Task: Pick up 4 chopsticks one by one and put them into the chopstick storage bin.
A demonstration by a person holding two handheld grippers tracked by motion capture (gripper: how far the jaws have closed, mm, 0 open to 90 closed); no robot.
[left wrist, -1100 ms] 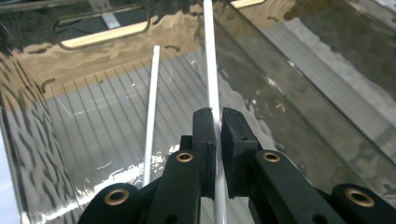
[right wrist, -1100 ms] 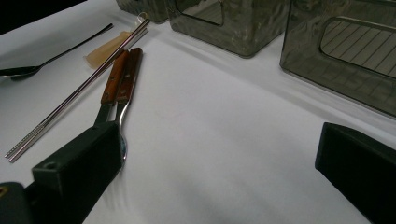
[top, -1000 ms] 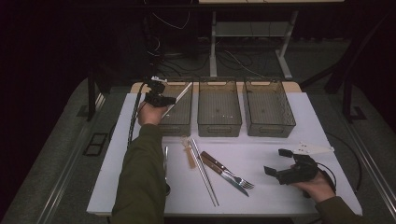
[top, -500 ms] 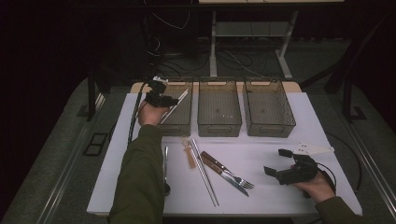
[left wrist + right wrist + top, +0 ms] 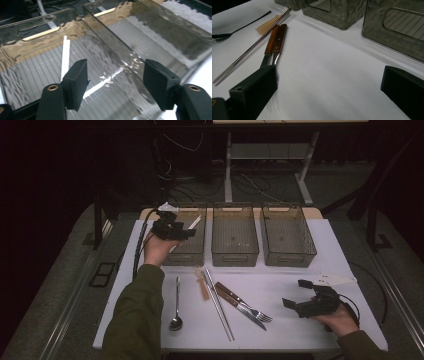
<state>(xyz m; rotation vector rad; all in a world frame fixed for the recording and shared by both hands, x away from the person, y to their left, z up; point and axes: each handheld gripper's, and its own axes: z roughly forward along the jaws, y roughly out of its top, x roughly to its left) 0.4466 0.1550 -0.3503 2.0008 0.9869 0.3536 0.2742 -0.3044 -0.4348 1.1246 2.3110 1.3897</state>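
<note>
My left gripper (image 5: 189, 233) hovers over the left clear bin (image 5: 192, 255), and its jaws have just been opening. In the left gripper view the left gripper (image 5: 115, 87) stands open with nothing between its pads. A white stick (image 5: 65, 56) lies on the bin floor beyond the left jaw. From above, the white stick (image 5: 194, 222) leans toward the bin's far rim. My right gripper (image 5: 296, 294) rests open on the white table at the front right. In the right gripper view the right gripper (image 5: 329, 95) points at a wood-handled knife and fork (image 5: 275, 41).
Middle bin (image 5: 235, 255) and right bin (image 5: 287, 257) stand beside the left one. On the white tabletop (image 5: 280, 280) lie a spoon (image 5: 176, 305), a tan stick (image 5: 202, 286), metal chopsticks (image 5: 218, 305), and the knife and fork (image 5: 242, 304). A white scrap (image 5: 335, 279) lies near my right gripper.
The left gripper has opened and let go of the white stick, which now rests in the left bin. The left hand drew back and up a little. The right hand kept still.
</note>
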